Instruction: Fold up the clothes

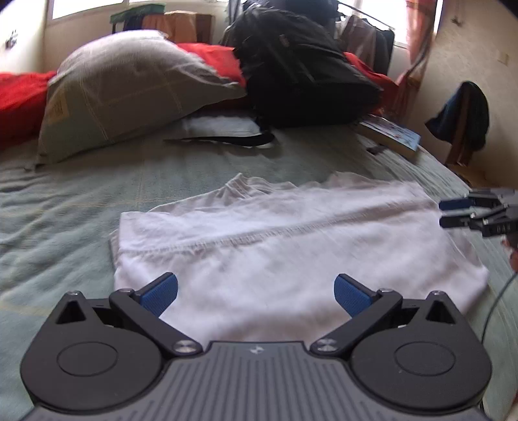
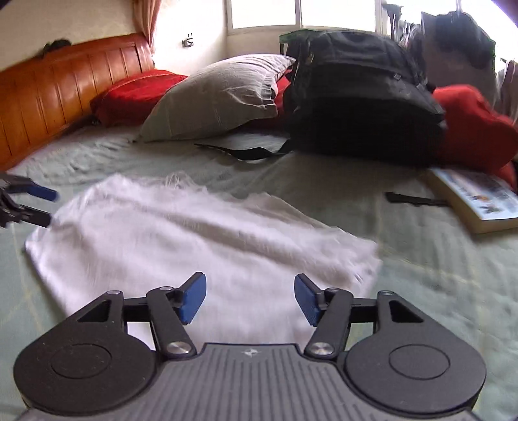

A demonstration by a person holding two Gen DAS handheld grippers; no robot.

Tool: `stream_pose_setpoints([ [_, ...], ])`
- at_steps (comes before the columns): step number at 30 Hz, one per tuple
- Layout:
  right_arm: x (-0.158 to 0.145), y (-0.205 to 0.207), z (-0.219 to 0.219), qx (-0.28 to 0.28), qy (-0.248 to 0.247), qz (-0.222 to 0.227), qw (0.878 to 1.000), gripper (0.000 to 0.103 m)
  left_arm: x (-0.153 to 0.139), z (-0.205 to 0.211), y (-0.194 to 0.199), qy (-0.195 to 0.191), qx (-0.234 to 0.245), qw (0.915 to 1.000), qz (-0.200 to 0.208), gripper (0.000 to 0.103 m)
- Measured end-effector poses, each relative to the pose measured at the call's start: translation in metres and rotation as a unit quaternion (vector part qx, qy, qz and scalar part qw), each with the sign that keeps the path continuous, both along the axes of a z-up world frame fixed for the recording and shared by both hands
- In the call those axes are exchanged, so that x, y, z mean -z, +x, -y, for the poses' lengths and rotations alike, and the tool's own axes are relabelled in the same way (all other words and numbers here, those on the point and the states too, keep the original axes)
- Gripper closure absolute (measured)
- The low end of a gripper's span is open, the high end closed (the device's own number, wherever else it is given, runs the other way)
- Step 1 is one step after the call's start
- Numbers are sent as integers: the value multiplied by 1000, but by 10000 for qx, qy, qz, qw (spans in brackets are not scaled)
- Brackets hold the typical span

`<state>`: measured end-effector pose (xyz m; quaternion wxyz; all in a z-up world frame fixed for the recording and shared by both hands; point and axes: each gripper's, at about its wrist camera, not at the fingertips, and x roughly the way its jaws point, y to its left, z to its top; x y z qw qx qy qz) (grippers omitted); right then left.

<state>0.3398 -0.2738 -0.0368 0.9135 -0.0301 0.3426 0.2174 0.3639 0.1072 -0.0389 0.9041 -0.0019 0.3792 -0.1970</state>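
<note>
Left gripper (image 1: 255, 296) nearest in its own view, blue pads (image 1: 160, 296) spread wide, nothing pinched; only white cloth lies below the gap. Right gripper (image 2: 250, 299) likewise parted, pads (image 2: 194, 299) apart and empty, cloth showing between them.

White garment (image 1: 291, 246) lies flat on the green bedsheet (image 1: 64, 210), partly folded, a stitched seam running across it; it sits directly under and ahead of both grippers, its near edge beneath the fingers; from the left gripper it reaches right as far as the other tool's tips, from the right gripper it reaches left likewise. Edges blurred in both views.

Beyond the garment, bare sheet; ahead-right of the right gripper a paperback book (image 2: 479, 204) and a small dark object (image 2: 411, 198) just left of it, kind unclear.

Farther ahead: grey pillow (image 1: 129, 90) left of centre, black backpack (image 1: 301, 64) beside it, strap (image 1: 226, 140) trailing onto the sheet; red bedding (image 2: 472, 126) behind both; wooden headboard (image 2: 64, 87) far left of the right gripper; bright window (image 2: 301, 13) at the back.
</note>
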Motion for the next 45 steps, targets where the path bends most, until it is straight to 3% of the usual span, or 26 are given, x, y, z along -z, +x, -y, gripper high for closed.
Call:
stream_pose_setpoints([
  [4,25,30,9,394,-132,-301,9987,37,31,-12,32,-13,-421,9988,-252,1],
  [8,35,30,40,697,464,-502,9952,39,30,-25,33,11,-608,9979,-231,1],
  [12,16,12,35,851,-99,-324,9958,36,4,-23,16,530,-568,9970,45,1],
  [16,-9,-17,16,350,-565,8,9978,27,-21,5,-20,1273,128,9906,481,1],
  [19,-29,-41,-1,-6,-1206,422,9918,16,-27,35,-58,2053,952,9705,831,1],
  [21,-44,-57,-6,-163,-1668,716,9833,10,-27,50,-85,2663,1423,9477,1037,1],
  [25,-67,-86,-4,-197,-2815,1105,9530,2,-20,64,-129,3675,2103,8975,1231,1],
  [27,-74,-99,-3,-257,-3130,1119,9428,0,-12,67,-142,3999,2252,8797,1244,1],
  [30,-62,-110,-17,-674,-3039,960,9454,0,5,77,-149,4295,2284,8646,1263,1],
  [34,-21,-118,-58,-1345,-2932,637,9444,0,27,96,-150,4431,2300,8548,1417,1],
  [40,22,-121,-122,-2038,-3574,964,9063,0,40,126,-142,4755,2422,8245,1880,1],
  [43,30,-114,-145,-2131,-3644,1137,8994,0,44,140,-136,4852,2532,8109,2071,1],
  [45,36,-110,-157,-2160,-3738,1292,8927,0,46,148,-131,4865,2568,8062,2177,1],
])
